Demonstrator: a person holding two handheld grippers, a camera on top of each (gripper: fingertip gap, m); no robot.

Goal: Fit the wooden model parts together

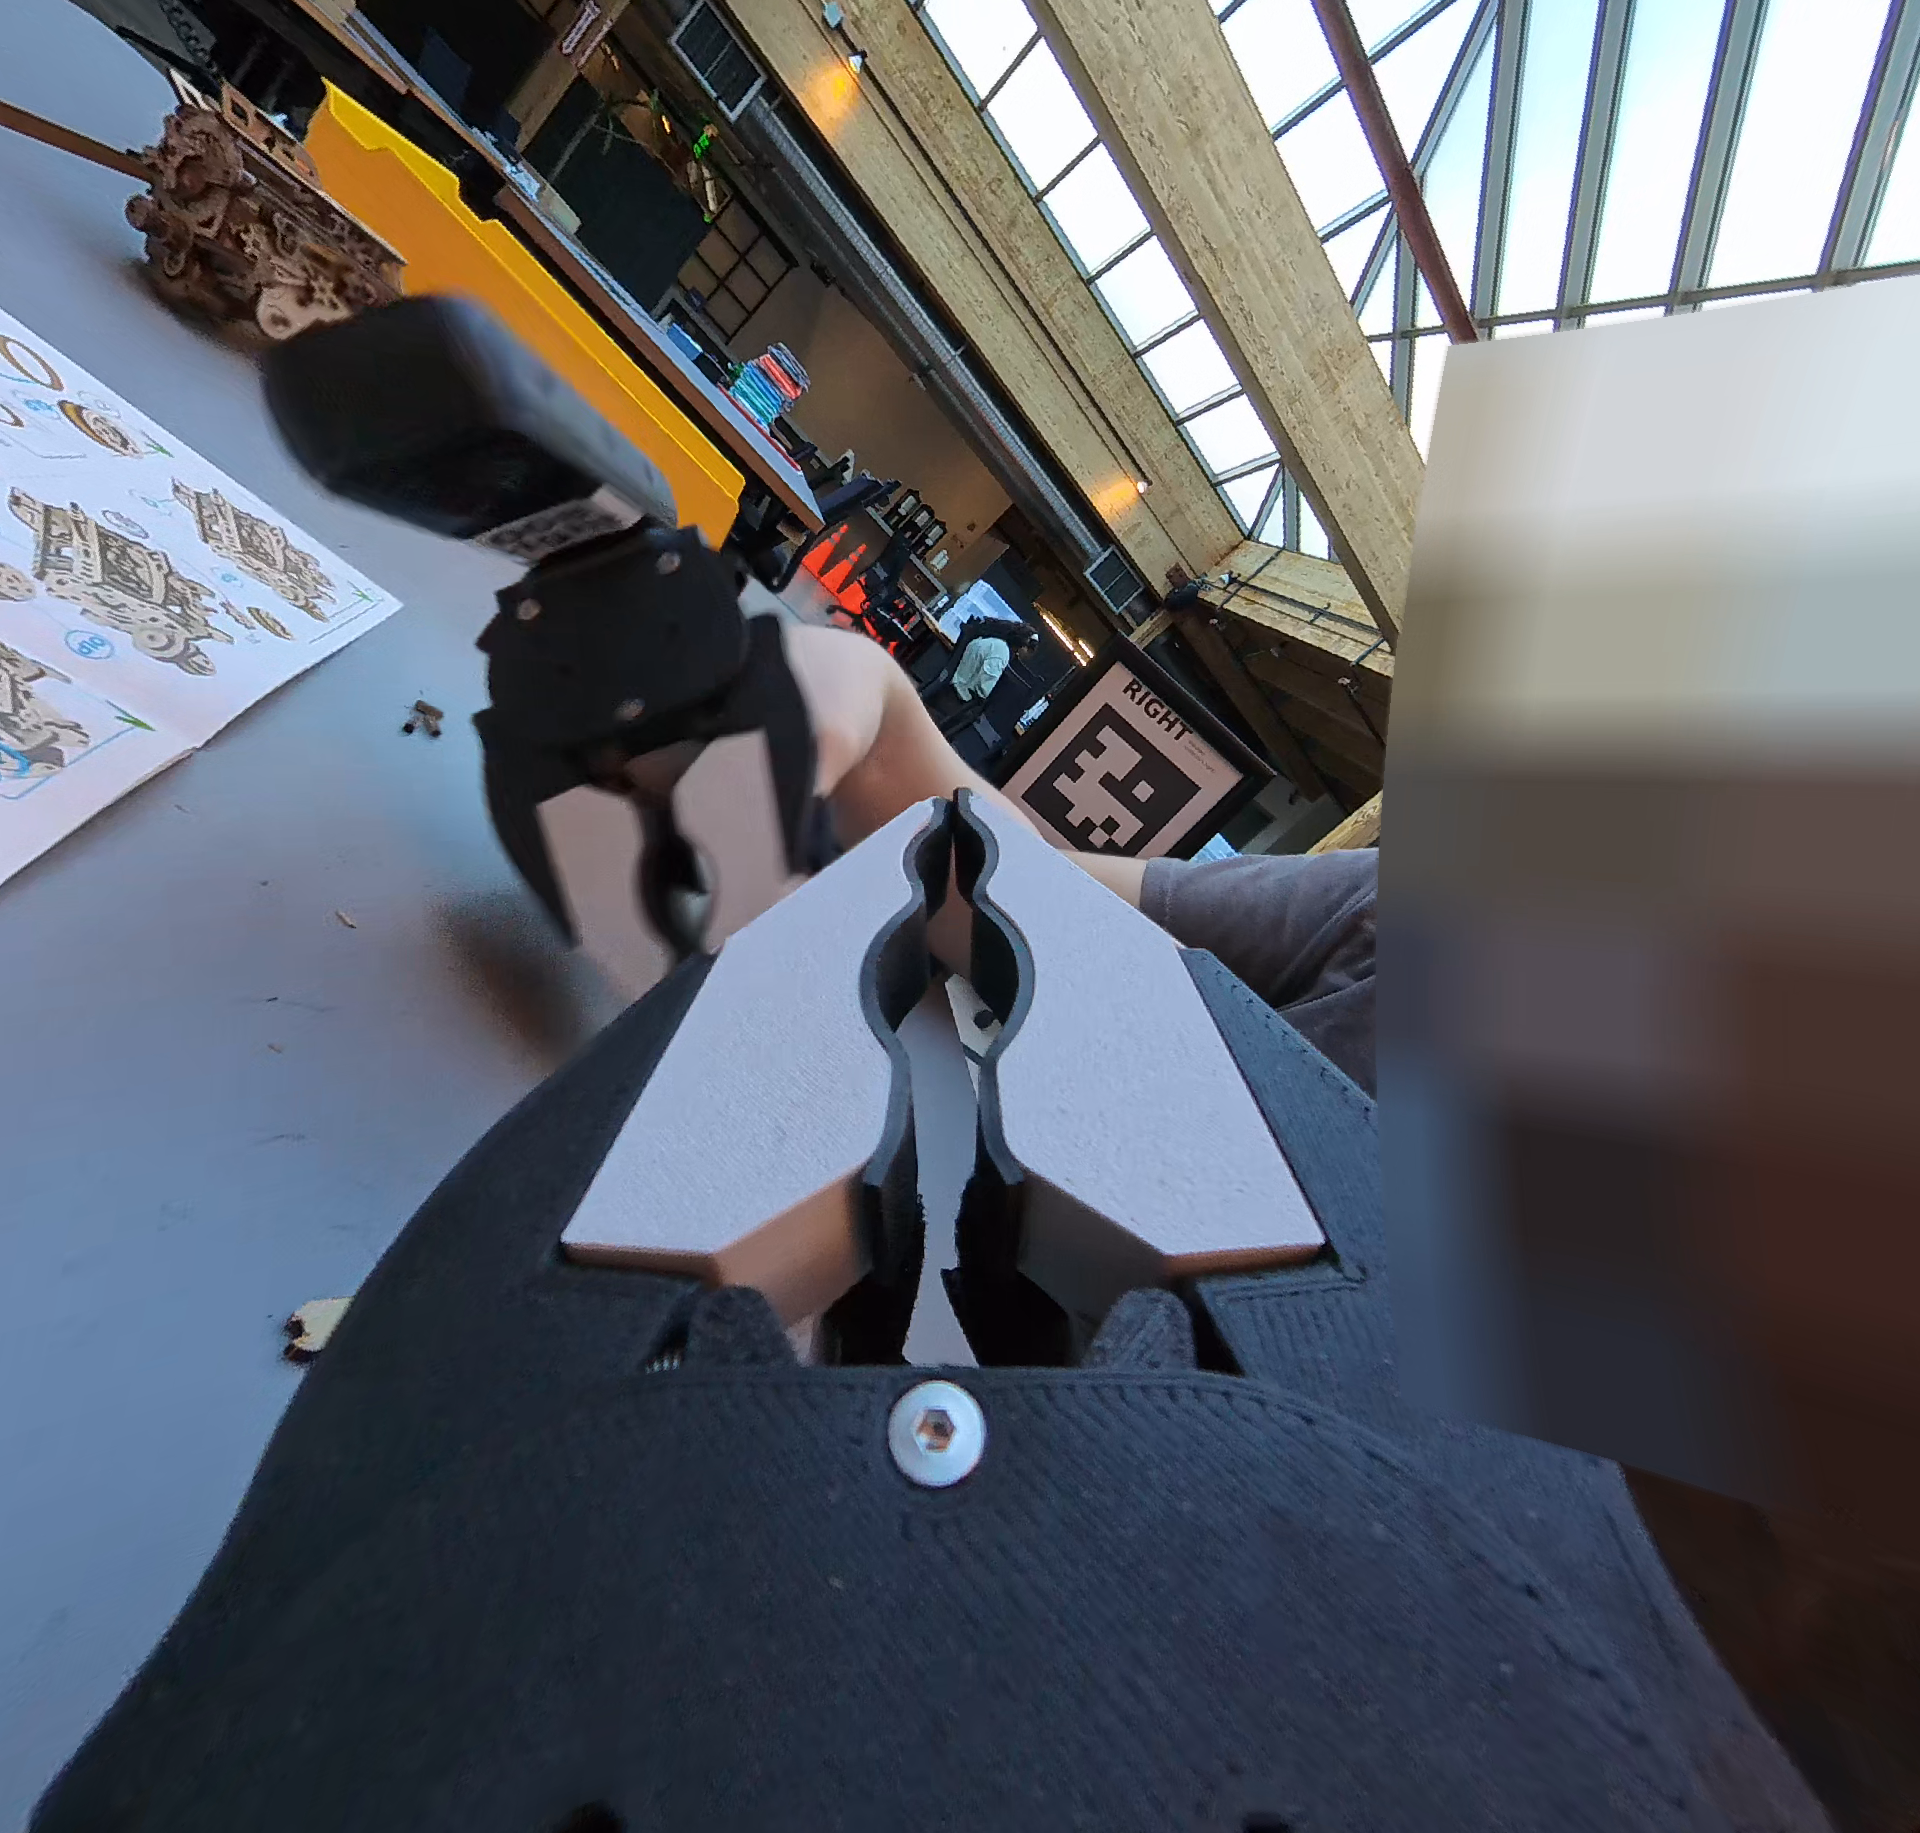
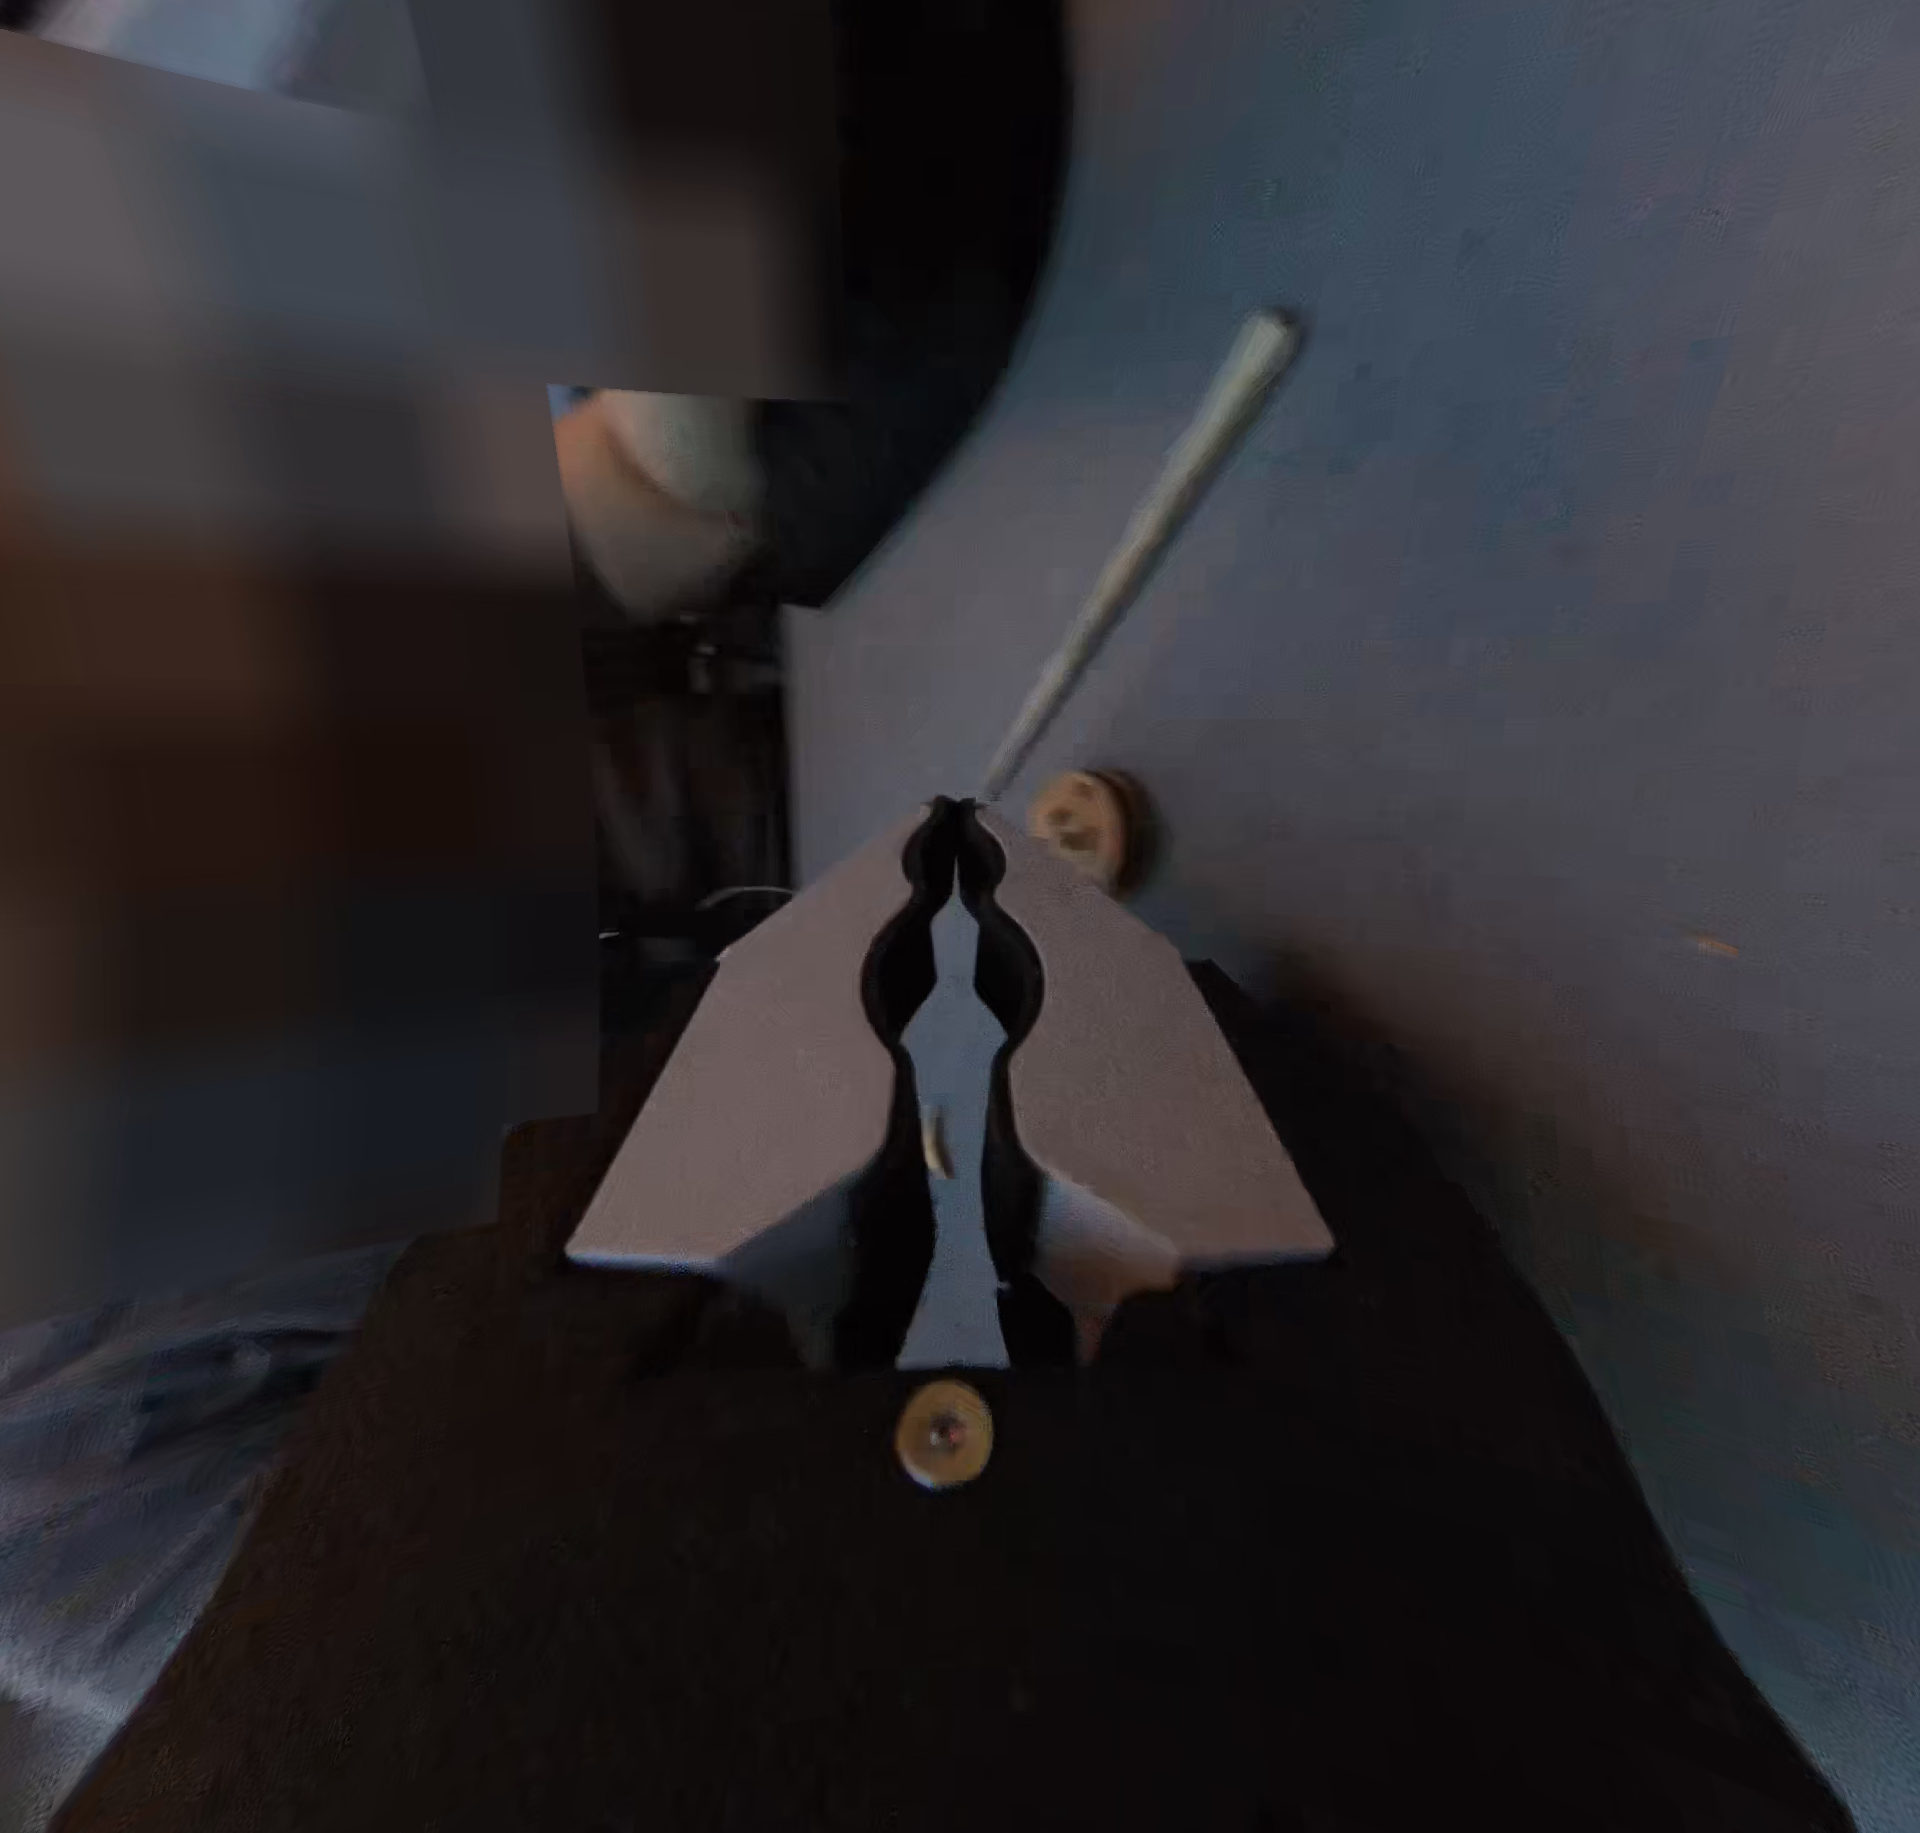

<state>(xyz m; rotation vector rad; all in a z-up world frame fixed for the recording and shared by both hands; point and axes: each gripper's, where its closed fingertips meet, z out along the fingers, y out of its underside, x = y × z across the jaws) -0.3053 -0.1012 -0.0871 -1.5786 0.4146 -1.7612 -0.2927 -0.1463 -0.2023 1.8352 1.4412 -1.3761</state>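
My left gripper (image 1: 956,809) is shut, its fingertips touching, and it tilts up off the grey table (image 1: 260,1056). My right gripper (image 1: 675,910) shows blurred beyond it, pointing down at the table. In the right wrist view my right gripper (image 2: 958,807) is shut close over the table (image 2: 1558,640). A thin pale stick (image 2: 1132,557) lies on the table, its near end just beside the fingertips; I cannot tell if they touch. A small round wooden wheel (image 2: 1081,817) lies just right of the tips. A part-built wooden model (image 1: 249,225) stands at the far left.
An instruction sheet (image 1: 156,578) lies on the table's left side. A yellow bin (image 1: 499,297) stands behind the model. Small wooden bits (image 1: 423,718) and a wooden scrap (image 1: 312,1326) lie loose. A person's arm (image 1: 883,734) and a marker board (image 1: 1127,775) are behind.
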